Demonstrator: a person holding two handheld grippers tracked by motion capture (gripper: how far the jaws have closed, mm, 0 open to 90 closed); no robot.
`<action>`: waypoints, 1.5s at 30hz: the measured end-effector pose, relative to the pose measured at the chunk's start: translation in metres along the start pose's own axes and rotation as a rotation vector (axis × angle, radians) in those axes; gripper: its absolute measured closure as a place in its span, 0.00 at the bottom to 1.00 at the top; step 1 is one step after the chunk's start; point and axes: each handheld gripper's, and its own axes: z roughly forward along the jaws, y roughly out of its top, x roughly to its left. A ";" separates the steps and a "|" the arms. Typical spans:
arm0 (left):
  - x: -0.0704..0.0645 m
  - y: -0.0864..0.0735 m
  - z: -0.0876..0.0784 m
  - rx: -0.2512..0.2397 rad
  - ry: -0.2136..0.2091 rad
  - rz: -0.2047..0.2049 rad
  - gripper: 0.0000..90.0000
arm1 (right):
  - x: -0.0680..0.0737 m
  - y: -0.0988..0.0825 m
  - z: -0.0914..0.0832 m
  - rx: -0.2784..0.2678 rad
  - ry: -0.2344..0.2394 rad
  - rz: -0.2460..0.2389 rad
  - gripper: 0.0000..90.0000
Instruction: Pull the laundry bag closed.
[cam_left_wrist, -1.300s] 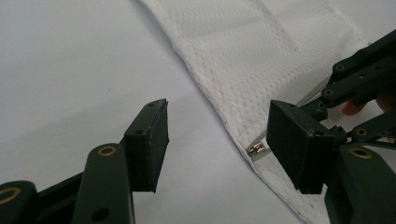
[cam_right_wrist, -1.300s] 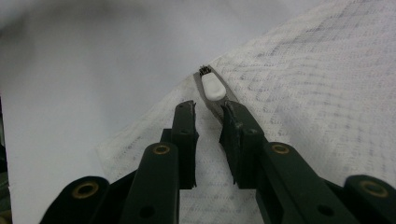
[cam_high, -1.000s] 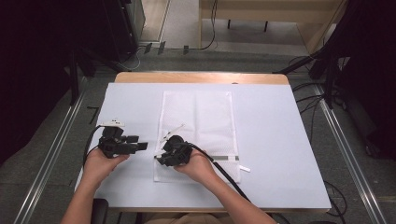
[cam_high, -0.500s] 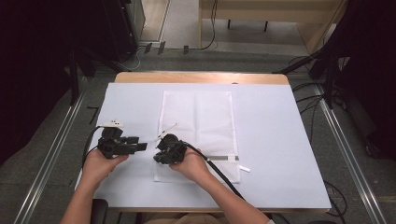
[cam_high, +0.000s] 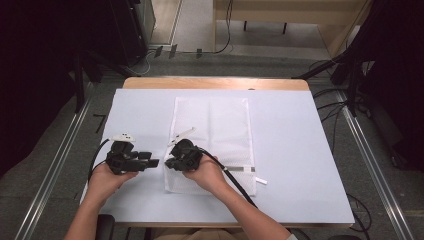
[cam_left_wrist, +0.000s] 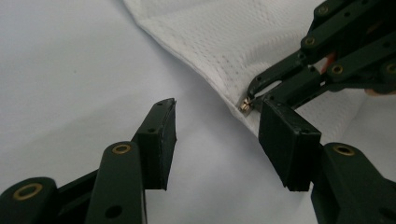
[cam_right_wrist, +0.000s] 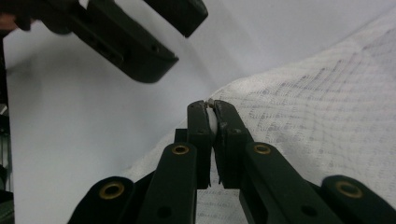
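Note:
A white mesh bag (cam_high: 220, 125) lies flat on the pale table cover (cam_high: 300, 150). My right gripper (cam_high: 169, 162) sits at the bag's left edge and has just been closing. In the right gripper view it (cam_right_wrist: 211, 106) is shut on that white edge of the bag (cam_right_wrist: 327, 116). In the left gripper view a small brass zipper pull (cam_left_wrist: 244, 105) shows at the right gripper's tip (cam_left_wrist: 254, 93), on the edge of the bag (cam_left_wrist: 224, 37). My left gripper (cam_high: 152, 162) lies just left of it, open (cam_left_wrist: 217, 106). Its jaws have just been closing with only the cover between them.
A black cable (cam_high: 235, 180) trails from the right gripper across the bag's near end. A grey strip (cam_high: 245, 170) and a small white tag (cam_high: 262, 180) lie at the bag's near right corner. A white strip (cam_high: 182, 132) rests on the bag's left side.
The right hand has edged slightly left along the bag's edge. The left hand has kept still.

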 end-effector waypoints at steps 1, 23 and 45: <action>-0.001 0.000 0.001 0.001 -0.008 0.003 0.52 | 0.000 0.001 -0.002 -0.008 -0.004 -0.006 0.97; -0.016 0.004 0.028 0.116 -0.086 0.067 0.62 | 0.003 0.009 -0.018 -0.051 0.023 -0.018 0.97; -0.015 0.005 0.030 0.136 -0.135 0.084 0.98 | 0.001 0.008 -0.020 -0.014 0.108 -0.028 0.97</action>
